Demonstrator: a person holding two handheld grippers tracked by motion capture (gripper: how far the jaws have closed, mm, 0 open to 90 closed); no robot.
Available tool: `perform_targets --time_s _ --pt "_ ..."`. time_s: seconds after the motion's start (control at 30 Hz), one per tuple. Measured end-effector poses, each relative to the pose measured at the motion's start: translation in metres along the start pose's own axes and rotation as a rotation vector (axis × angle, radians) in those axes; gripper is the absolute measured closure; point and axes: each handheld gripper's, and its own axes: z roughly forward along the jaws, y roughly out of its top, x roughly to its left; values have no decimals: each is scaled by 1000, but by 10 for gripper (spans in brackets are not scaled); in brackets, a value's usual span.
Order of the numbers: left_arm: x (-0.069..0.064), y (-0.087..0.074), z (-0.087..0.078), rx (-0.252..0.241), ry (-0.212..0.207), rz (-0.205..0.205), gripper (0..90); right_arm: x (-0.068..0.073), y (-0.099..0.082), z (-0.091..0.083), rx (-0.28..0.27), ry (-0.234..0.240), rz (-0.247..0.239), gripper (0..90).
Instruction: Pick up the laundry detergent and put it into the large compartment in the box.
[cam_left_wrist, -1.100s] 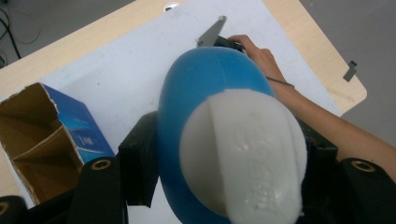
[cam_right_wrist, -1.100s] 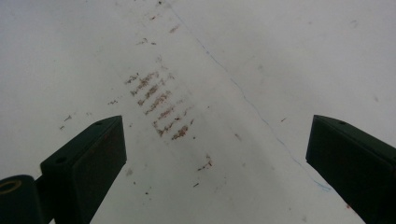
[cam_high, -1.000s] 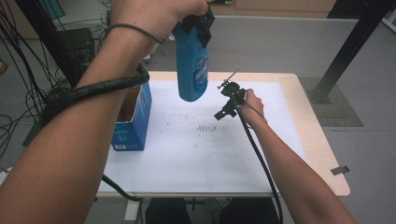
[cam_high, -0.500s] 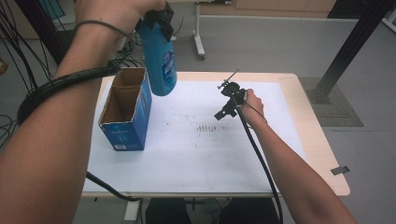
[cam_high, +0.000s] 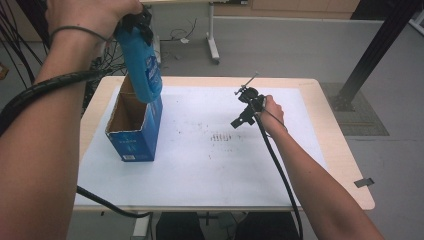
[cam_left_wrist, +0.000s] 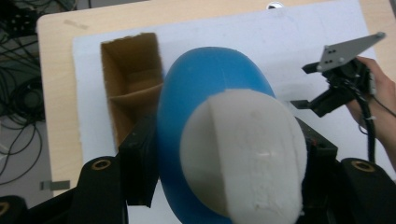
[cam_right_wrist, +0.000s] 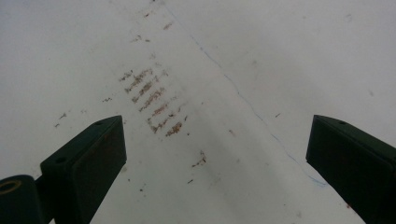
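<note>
- The left gripper (cam_high: 134, 24) is pinching a blue bottle (cam_high: 142, 65) by its upper part, the jaws pressed against both sides; in the left gripper view the bottle (cam_left_wrist: 210, 107) is hanging with its pale bottom (cam_left_wrist: 243, 154) turned toward the camera.
- Over the last second the bottle has been travelling left across the table (cam_high: 345, 150), from above the middle of the white mat (cam_high: 210, 175) to a spot over the open cardboard box (cam_high: 134, 131).
- Right now its lower end is sitting just above the box's far right corner, seemingly about to dip in; whether it is touching the rim I cannot tell.
- In the left gripper view the box (cam_left_wrist: 133, 79) is showing an inner divider, with the bottle overlapping its right side.
- That shift is suggesting the carrying part is nearly over and lowering the bottle into the box is coming next; it probably needs nudging slightly farther left to clear the wall.
- The right gripper (cam_high: 246, 111) is resting at the right of the mat, staying where it was, jaws spread wide over bare, smudged mat (cam_right_wrist: 201, 70) and holding nothing.
</note>
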Motion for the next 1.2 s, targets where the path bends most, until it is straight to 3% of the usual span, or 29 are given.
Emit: perform_targets --time_s 0.13,0.4,0.67,1.2 --pt "16 -2 2 6 30 -31 376 -1 0 -1 -2 1 2 43" --pt "35 -4 8 16 38 -79 377 -1 -1 -1 -4 4 4 43" --pt "42 -3 6 5 91 -93 377 -3 -2 -2 -9 5 4 43" --pt "54 -9 39 14 82 -92 376 -3 -3 1 0 7 9 42"
